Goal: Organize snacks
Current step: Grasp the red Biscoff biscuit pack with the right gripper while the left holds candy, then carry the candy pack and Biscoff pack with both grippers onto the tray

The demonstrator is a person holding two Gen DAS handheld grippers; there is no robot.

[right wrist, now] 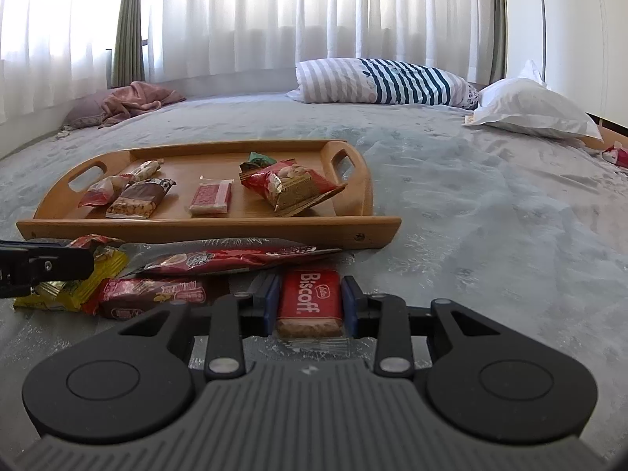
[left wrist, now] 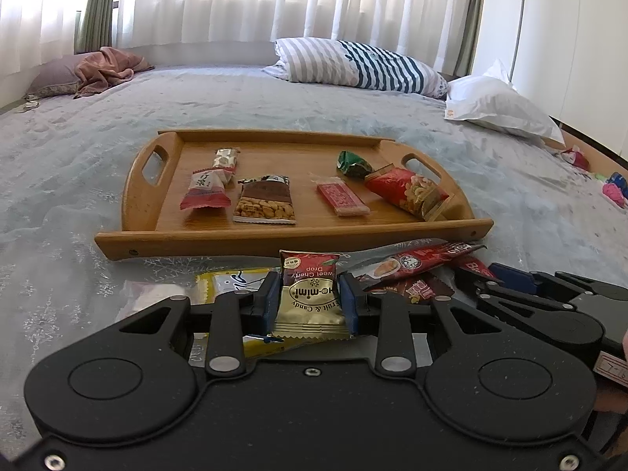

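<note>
The left gripper (left wrist: 309, 298) squeezes a candy pack (left wrist: 308, 292) between its two fingers, just in front of the tray (left wrist: 274, 235). The right gripper (right wrist: 310, 300) squeezes a red Biscoff pack (right wrist: 309, 300) the same way. More snacks (right wrist: 188, 271) lie on the bed (right wrist: 490, 216) beside them. Six snacks sit inside the tray.

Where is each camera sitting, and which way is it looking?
Left wrist: sits on the left gripper, low over the bed, looking across at the tray; its fingers pinch a candy packet, and the right gripper shows alongside.
Right wrist: sits on the right gripper, facing the same way, further right; its fingers pinch a Biscoff, and the left gripper peeks in.
Both show the tray, loose snacks and pillows.
</note>
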